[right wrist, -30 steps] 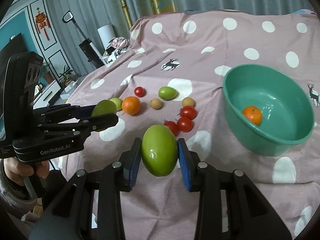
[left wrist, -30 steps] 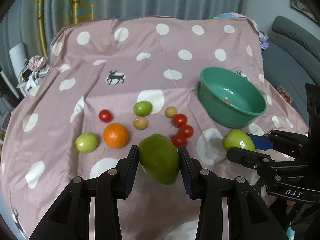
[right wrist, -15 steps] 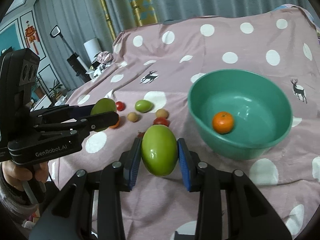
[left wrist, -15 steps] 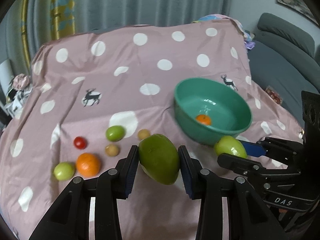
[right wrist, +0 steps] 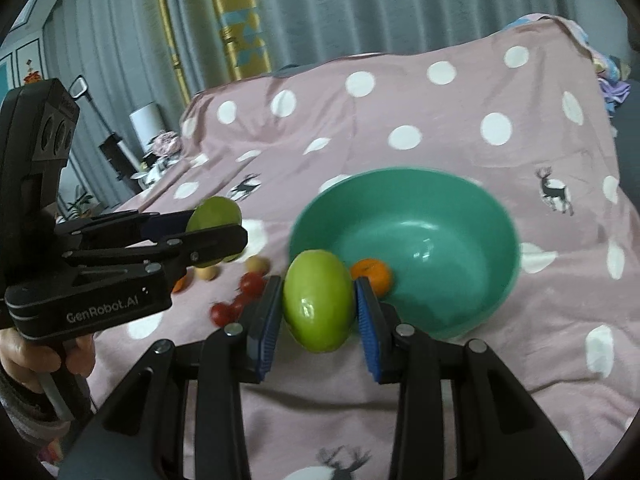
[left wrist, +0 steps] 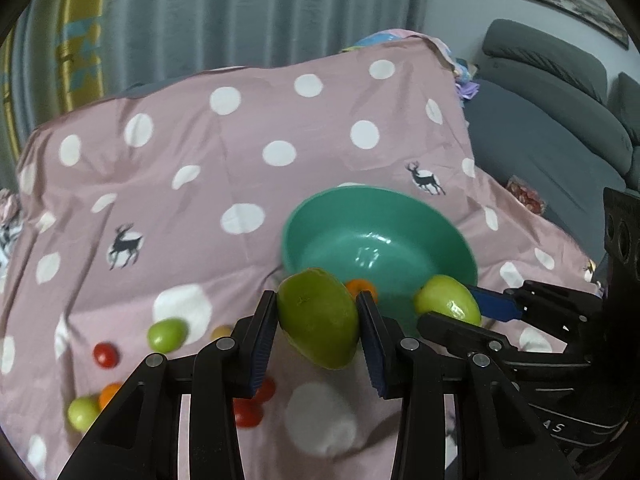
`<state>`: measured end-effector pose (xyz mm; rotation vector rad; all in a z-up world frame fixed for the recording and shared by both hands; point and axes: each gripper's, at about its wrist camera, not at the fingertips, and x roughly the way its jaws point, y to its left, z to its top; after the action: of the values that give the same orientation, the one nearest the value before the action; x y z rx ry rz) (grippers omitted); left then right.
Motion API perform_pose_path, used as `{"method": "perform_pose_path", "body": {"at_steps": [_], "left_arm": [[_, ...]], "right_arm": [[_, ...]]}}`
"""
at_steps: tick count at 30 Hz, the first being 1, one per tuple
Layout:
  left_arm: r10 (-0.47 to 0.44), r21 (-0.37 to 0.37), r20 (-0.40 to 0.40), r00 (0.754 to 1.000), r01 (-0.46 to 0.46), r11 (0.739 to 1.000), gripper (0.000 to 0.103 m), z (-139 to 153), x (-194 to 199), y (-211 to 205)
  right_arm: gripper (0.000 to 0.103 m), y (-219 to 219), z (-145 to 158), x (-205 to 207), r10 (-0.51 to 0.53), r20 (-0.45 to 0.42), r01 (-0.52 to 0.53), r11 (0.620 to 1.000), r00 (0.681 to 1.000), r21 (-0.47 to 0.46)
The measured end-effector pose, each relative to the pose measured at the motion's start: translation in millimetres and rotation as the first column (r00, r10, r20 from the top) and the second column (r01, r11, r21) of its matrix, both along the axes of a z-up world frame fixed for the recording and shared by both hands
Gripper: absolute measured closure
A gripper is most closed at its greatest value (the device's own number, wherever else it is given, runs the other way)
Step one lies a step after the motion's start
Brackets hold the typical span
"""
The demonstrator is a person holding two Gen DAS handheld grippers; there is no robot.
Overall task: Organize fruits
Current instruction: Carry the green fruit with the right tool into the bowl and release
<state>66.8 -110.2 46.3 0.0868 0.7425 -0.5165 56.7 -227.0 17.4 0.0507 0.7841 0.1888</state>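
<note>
My left gripper (left wrist: 317, 326) is shut on a large green mango (left wrist: 318, 316), held in the air just before the near rim of the green bowl (left wrist: 400, 216). My right gripper (right wrist: 318, 307) is shut on a second green mango (right wrist: 319, 300), also in the air at the bowl's (right wrist: 448, 184) near left rim. One orange (right wrist: 372, 275) lies inside the bowl. In the left wrist view the right gripper (left wrist: 464, 312) shows at the right with its mango (left wrist: 446, 300); in the right wrist view the left gripper (right wrist: 216, 228) shows at the left with its mango (right wrist: 214, 214).
On the pink dotted cloth (left wrist: 240, 160) left of the bowl lie a green fruit (left wrist: 166, 334), a smaller green one (left wrist: 82, 412), cherry tomatoes (left wrist: 105, 355), small tan fruits (right wrist: 256, 265) and an orange (left wrist: 108, 394). A grey sofa (left wrist: 552, 120) stands to the right. A hand (right wrist: 28, 360) holds the left gripper.
Both grippers have carried their mangoes toward the bowl, which now sits larger and nearer the middle of both views. The loose fruit has slid to the lower left.
</note>
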Motion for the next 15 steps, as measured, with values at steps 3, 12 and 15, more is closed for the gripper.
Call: {"method": "perform_pose_path", "body": {"at_steps": [3, 12, 15], "left_arm": [[-0.026, 0.010, -0.002, 1.000, 0.026, 1.000, 0.062, -3, 9, -14], [-0.060, 0.042, -0.015, 0.998, 0.061, 0.997, 0.062, -21, 32, -44], [-0.065, 0.060, -0.025, 0.998, 0.067, 0.996, 0.062, -29, 35, -49]], "right_arm": [[0.066, -15, -3, 8, -0.038, -0.002, 0.038, 0.999, 0.999, -0.021], [0.066, -40, -15, 29, -0.094, -0.028, 0.093, 0.994, 0.995, -0.055], [0.066, -43, -21, 34, -0.099, -0.043, 0.096, 0.993, 0.994, -0.062]]}}
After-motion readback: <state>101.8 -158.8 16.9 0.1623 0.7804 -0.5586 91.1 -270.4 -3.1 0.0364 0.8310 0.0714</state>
